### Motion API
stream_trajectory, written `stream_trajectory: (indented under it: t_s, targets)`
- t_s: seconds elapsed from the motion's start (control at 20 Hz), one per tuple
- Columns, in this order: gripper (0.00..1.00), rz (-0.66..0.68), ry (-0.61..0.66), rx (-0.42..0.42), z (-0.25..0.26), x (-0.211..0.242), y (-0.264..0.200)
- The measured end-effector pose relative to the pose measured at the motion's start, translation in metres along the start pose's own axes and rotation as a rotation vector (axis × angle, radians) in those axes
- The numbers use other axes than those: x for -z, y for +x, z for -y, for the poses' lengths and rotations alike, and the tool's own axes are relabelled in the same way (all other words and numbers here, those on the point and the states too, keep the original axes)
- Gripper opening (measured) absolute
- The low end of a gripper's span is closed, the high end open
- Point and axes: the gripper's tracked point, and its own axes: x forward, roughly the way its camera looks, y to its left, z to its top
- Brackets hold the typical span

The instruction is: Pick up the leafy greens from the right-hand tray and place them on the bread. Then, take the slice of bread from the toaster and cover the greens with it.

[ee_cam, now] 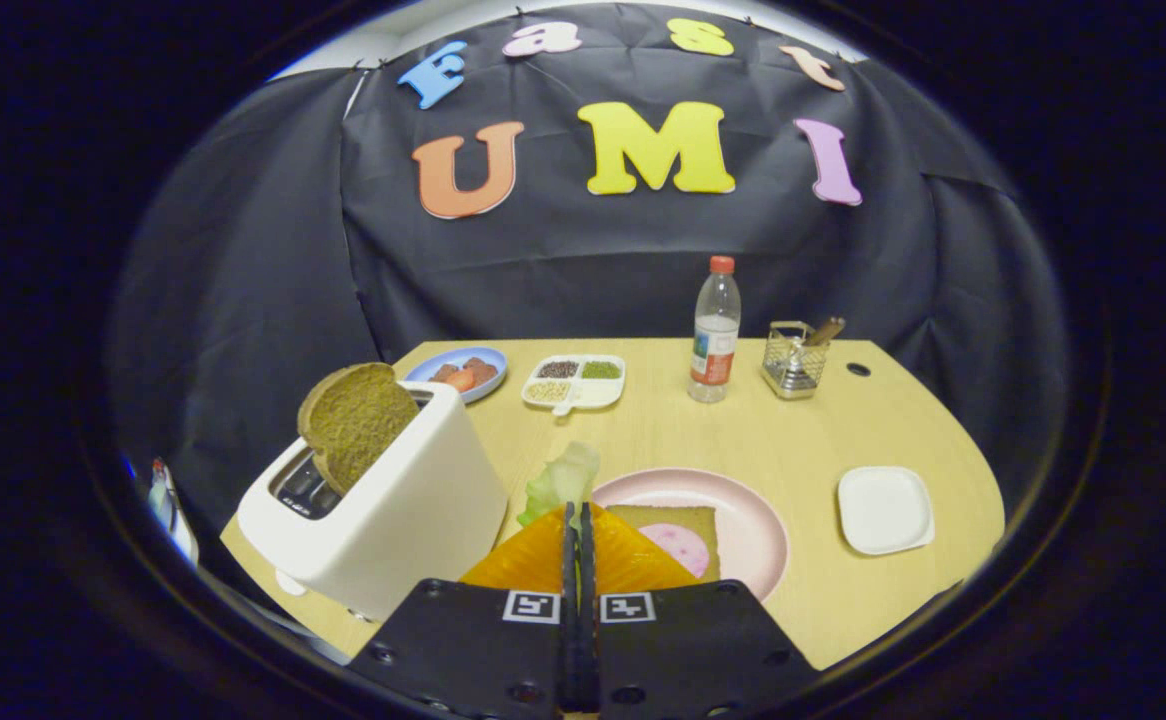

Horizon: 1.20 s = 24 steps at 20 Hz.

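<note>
Fingers (577, 540) pressed together, pinching greens (563, 482), lifted just ahead of tips, above pink plate's (753, 520) near-left rim. Leaf's long axis upright, pointing away from fingers. On plate: bread (678, 520) topped with ham (685, 548). In toaster (383, 510): bread slice (355, 420) upright, tilted. Blue plate (458, 358) with red pieces; divided tray (575, 382) with grains; wire basket (793, 360) with utensil; small white tray (883, 510); bottle (715, 330).
</note>
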Motion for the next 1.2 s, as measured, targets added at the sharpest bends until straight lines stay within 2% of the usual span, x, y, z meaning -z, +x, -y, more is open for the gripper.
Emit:
stream_trajectory:
  t_s: [0.4, 0.6, 0.75, 0.8, 1.0, 1.15, 1.2]
  targets:
    - [0.0, -0.075, 0.047, 0.037, 0.053, 0.008, 0.056]
    - [0.0, -0.094, 0.056, 0.041, 0.06, 0.012, 0.068]
    - [0.03, -0.071, 0.031, 0.076, 0.065, 0.008, 0.067]
    - [0.08, -0.058, 0.023, 0.1, 0.068, 0.005, 0.064]
    - [0.58, -0.029, 0.021, 0.126, 0.072, -0.004, 0.048]
    - [0.96, -0.002, -0.015, 0.201, 0.079, -0.011, 0.028]
    - [0.96, 0.008, -0.019, 0.206, 0.076, -0.012, 0.02]
